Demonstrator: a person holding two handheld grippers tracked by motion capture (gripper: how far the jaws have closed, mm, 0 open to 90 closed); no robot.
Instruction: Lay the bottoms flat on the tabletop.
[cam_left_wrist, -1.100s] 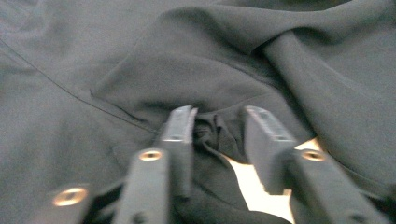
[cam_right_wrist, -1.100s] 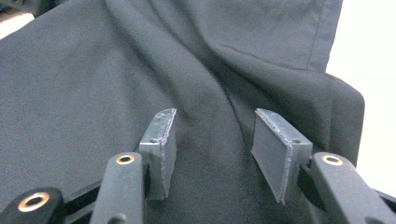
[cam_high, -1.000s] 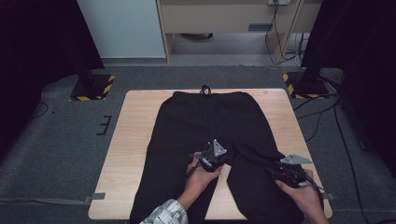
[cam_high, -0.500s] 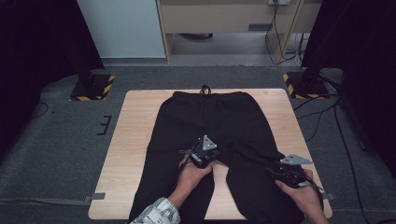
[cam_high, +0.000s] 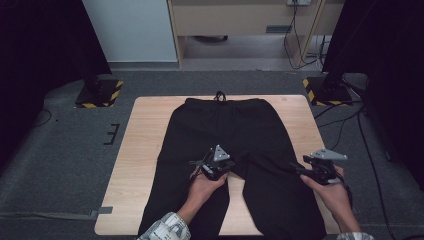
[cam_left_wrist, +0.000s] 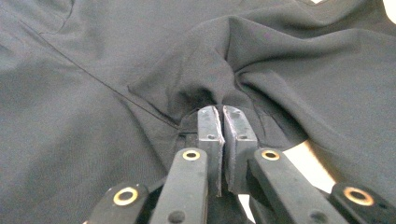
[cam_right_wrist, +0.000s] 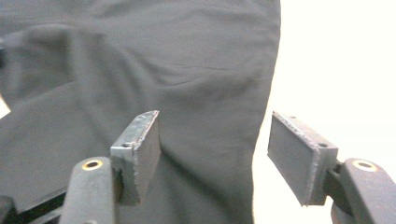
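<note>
In the high view, a pair of black trousers (cam_high: 225, 145) is seen spread flat on a light wooden table (cam_high: 145, 150), the waistband with its drawstring at the far edge and both legs running off the near edge. The left gripper (cam_high: 216, 165) is held at the crotch, where the two legs part, and the right gripper (cam_high: 320, 167) is held over the outer edge of the person's right-hand trouser leg; a patterned sleeve (cam_high: 162, 231) is visible at the bottom. In the left gripper view, the jaws of the left gripper (cam_left_wrist: 219, 123) are seen pressed together on a raised fold of the trousers (cam_left_wrist: 280, 60) at the crotch seam, the cloth bunched up just beyond the tips, with a strip of table (cam_left_wrist: 308, 163) visible beside them. In the right gripper view, the jaws of the right gripper (cam_right_wrist: 212, 140) are spread wide apart, nothing being gripped, and the trouser leg's outer edge (cam_right_wrist: 264, 116) is seen between them, with bright table (cam_right_wrist: 336, 70) beyond.
</note>
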